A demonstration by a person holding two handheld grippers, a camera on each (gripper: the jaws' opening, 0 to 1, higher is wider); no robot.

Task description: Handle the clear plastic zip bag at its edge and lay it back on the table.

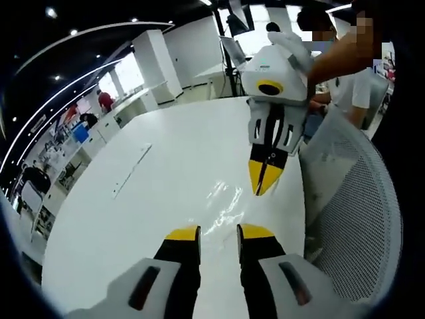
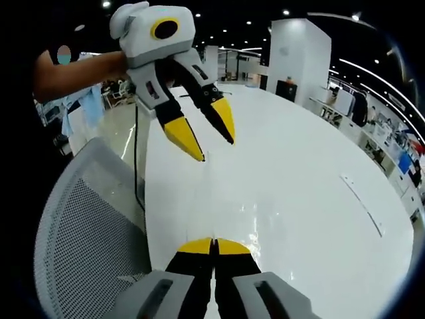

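Note:
The clear zip bag [image 1: 222, 203] lies flat on the white table [image 1: 166, 153] and shows only as wrinkled glints; in the right gripper view its faint sheen [image 2: 254, 234] sits just beside my jaws. My left gripper [image 1: 219, 232] is open above the bag's near end, with nothing between its yellow tips. My right gripper [image 1: 261, 188] points down at the bag's right edge with its tips together. I cannot tell if any film is pinched there. In the right gripper view my right gripper [image 2: 214, 244] is shut, and the left gripper [image 2: 217, 151] hangs open above the table.
A grey mesh chair back [image 1: 352, 199] stands against the table edge, also seen in the right gripper view [image 2: 86, 219]. A person's arm [image 1: 339, 53] holds the right gripper. A thin slot strip [image 1: 133, 169] lies on the table. A black cable [image 2: 136, 166] hangs by the edge.

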